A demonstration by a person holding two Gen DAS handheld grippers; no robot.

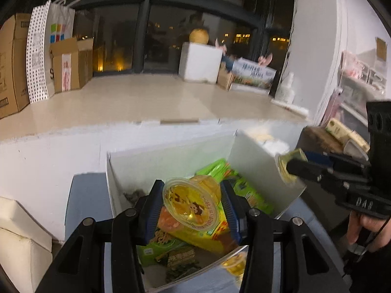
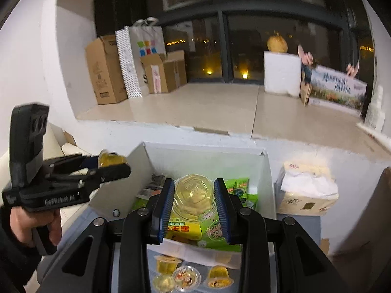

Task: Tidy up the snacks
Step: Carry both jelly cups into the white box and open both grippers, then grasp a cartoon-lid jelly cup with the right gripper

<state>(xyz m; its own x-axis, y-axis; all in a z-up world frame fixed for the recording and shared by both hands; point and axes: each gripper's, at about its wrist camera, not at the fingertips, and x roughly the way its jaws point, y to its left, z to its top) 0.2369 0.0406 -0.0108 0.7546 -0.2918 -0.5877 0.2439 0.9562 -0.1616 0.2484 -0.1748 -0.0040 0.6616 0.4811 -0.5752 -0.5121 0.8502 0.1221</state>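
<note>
A white cardboard box (image 1: 168,153) on a blue-grey table holds green and yellow snack packets (image 1: 207,232). My left gripper (image 1: 193,201) is shut on a yellow jelly cup (image 1: 193,201), lid facing the camera, held above the box. My right gripper (image 2: 194,199) is shut on another yellow jelly cup (image 2: 193,195), bottom facing the camera, also above the box (image 2: 266,171). Each gripper shows in the other's view: the right gripper (image 1: 290,168) at the box's right wall, the left gripper (image 2: 112,162) at its left wall. Several loose jelly cups (image 2: 185,277) lie on the table in front of the box.
A tissue pack (image 2: 305,190) sits right of the box. A white wall ledge (image 1: 48,146) runs behind it. Cardboard boxes (image 2: 105,70), a paper bag and a white foam box (image 2: 281,73) stand on the tiled sill by the dark window. A white carton (image 1: 22,239) is at far left.
</note>
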